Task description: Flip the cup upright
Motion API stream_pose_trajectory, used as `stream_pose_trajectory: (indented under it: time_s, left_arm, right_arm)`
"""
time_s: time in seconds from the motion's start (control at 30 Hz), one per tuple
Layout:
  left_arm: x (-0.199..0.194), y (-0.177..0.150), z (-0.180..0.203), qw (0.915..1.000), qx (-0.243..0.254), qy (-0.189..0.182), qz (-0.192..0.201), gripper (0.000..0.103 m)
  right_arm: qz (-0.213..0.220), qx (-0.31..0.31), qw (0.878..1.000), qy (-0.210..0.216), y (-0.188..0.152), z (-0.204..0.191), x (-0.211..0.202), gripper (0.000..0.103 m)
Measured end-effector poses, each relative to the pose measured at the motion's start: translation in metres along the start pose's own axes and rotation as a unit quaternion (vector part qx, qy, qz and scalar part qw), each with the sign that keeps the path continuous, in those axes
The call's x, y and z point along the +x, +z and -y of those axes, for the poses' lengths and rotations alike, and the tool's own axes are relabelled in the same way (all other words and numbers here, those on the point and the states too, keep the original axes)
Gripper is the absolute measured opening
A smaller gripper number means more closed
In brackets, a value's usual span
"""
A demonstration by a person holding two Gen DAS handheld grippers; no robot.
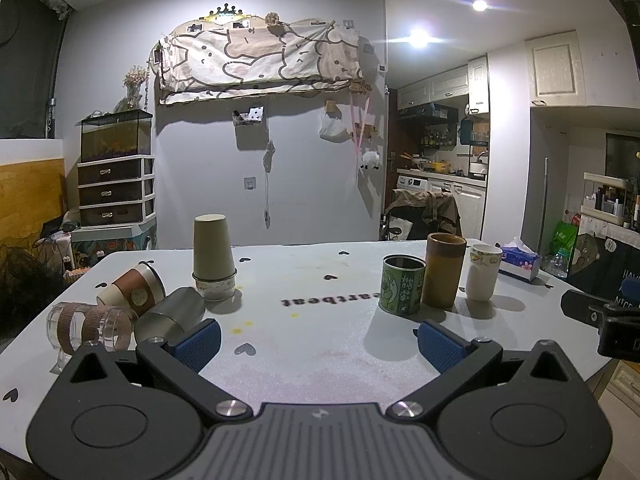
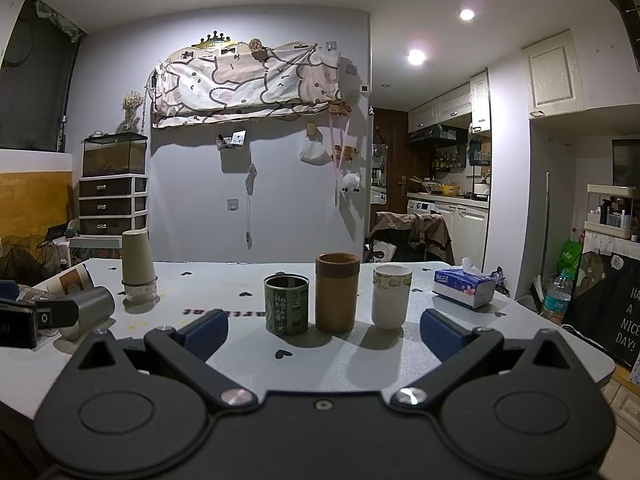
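On the white table (image 1: 312, 344) several cups lie on their sides at the left: a steel cup (image 1: 170, 316), a brown-sleeved paper cup (image 1: 134, 288) and a clear glass with a brown band (image 1: 86, 326). A beige paper cup (image 1: 212, 250) stands upside down on a small tin. My left gripper (image 1: 318, 342) is open and empty, its left pad beside the steel cup. My right gripper (image 2: 324, 330) is open and empty, in front of an upright green tin (image 2: 287, 304), brown cup (image 2: 337, 292) and white cup (image 2: 391, 295). The steel cup (image 2: 90, 312) shows at the left.
A blue tissue box (image 2: 464, 286) sits at the table's right rear. A chair with a jacket (image 2: 412, 236) stands behind the table. A drawer unit with a tank (image 1: 116, 184) is at the left wall. The right gripper's body (image 1: 604, 320) shows at the right edge.
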State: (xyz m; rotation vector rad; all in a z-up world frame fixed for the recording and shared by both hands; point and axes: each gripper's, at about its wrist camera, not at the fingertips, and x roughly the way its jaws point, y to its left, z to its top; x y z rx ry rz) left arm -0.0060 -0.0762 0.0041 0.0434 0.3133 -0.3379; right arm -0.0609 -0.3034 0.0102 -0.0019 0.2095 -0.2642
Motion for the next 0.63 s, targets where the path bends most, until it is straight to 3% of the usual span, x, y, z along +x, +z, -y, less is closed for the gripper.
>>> stream_pose_trajectory:
  time_s: [0.63]
  left_arm:
    - [0.0001, -0.0004, -0.0002, 1.0000, 0.001, 0.000, 0.000, 0.103]
  right_arm:
    - [0.001, -0.001, 1.000, 0.001, 0.0028, -0.0010, -0.0021, 0.103]
